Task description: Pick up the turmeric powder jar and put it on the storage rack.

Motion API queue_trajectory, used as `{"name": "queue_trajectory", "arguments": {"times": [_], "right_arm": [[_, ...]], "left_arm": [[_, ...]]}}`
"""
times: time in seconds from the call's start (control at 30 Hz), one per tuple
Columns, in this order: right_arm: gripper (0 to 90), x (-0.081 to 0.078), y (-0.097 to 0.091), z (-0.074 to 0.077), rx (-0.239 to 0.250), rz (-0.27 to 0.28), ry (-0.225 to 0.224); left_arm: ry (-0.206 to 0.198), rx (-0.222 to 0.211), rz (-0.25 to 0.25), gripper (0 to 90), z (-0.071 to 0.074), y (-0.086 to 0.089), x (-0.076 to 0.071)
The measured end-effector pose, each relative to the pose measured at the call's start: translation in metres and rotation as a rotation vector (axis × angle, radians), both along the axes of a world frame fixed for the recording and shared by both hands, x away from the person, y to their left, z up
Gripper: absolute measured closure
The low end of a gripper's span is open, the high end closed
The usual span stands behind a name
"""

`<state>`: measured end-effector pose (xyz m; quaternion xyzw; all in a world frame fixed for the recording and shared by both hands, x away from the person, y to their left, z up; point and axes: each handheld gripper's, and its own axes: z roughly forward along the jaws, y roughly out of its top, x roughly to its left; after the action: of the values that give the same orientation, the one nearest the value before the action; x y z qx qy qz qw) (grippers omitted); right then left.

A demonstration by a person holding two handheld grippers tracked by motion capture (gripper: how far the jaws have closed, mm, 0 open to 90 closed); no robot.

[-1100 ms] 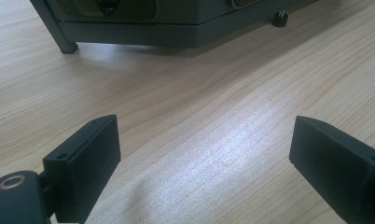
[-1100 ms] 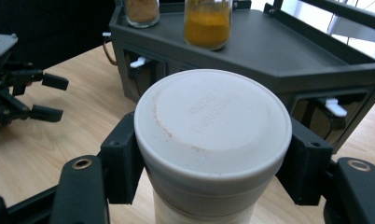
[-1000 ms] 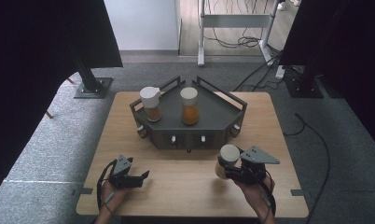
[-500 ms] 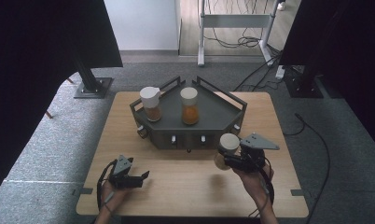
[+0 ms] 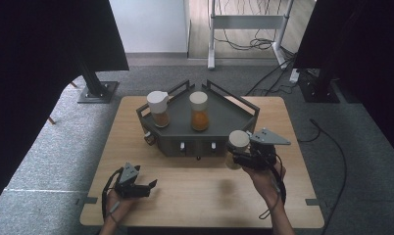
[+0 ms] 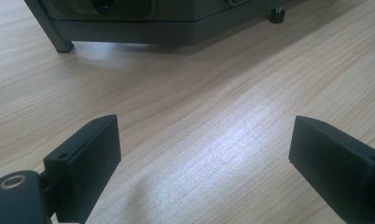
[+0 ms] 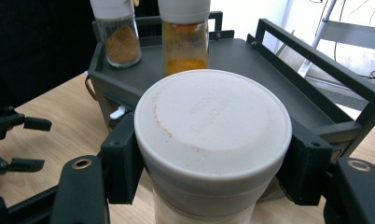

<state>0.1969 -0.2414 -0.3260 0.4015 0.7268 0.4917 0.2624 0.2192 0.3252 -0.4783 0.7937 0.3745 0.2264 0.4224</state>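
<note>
White-lidded jar (image 7: pixel 212 140) clamped upright between right gripper (image 7: pixel 212 161) jaws, above table (image 5: pixel 200 196)

Even soft light, dim dark edges; glare patch on table (image 6: pixel 232 140) between left jaws; near jaws blurred.

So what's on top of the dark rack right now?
Two spice jars stand on the rack: a brown-filled jar at left and an orange-filled jar beside it. The right gripper holds a third jar at the rack's front right corner; its contents are hidden.
</note>
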Motion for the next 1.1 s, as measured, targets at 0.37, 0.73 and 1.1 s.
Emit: {"name": "queue_trajectory", "arguments": {"times": [0.37, 0.73, 1.1], "right_arm": [[33.3, 0.011, 0.007, 0.017, -0.019, -0.016, -0.007], [33.2, 0.021, 0.012, 0.029, -0.017, -0.024, -0.007], [33.2, 0.035, 0.018, 0.043, -0.014, -0.04, -0.015]], "left_arm": [[0.004, -0.006, 0.0, 9.1, 0.0, 0.001, 0.001], [0.01, 0.001, -0.008, 9.1, 0.0, 0.0, 0.002], [0.013, 0.005, -0.013, 9.1, 0.0, -0.001, 0.003]]}}
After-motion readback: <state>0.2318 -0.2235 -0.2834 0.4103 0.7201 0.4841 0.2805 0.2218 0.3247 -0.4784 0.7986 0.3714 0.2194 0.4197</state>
